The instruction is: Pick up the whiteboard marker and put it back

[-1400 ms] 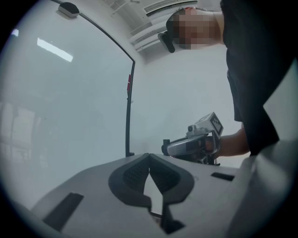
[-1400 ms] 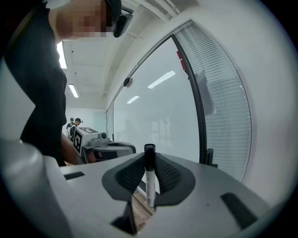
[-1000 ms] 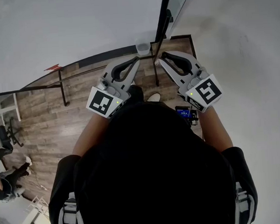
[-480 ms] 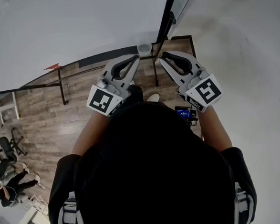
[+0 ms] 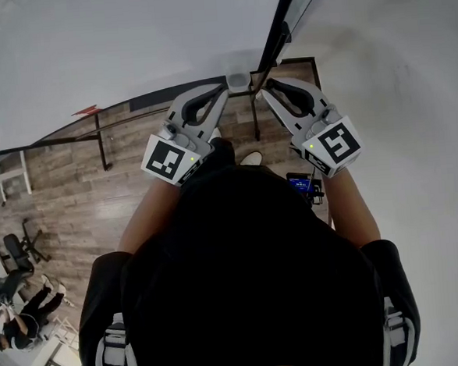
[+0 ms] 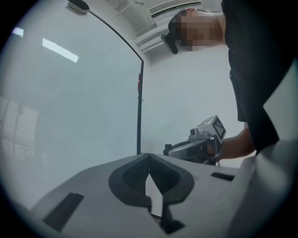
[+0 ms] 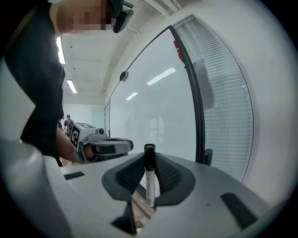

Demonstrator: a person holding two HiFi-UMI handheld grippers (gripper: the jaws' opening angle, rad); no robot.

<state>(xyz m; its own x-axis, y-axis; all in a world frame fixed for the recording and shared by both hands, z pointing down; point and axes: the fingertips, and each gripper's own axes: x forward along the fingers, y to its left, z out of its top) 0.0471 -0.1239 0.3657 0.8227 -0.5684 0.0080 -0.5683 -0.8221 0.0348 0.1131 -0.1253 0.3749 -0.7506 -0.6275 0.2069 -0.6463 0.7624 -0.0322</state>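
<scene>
Gripping whiteboard marker (image 7: 150, 183) upright between its jaws: right hand-held gripper (image 7: 149, 160) | left hand-held gripper (image 6: 149, 159): clenched, empty

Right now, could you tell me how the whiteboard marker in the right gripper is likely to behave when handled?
The whiteboard marker looks stiff, slim and probably light. It stands upright, pinched by the right gripper between textured pads near its black cap, so it may pivot if bumped. Being round, it would likely roll once laid flat.
</scene>
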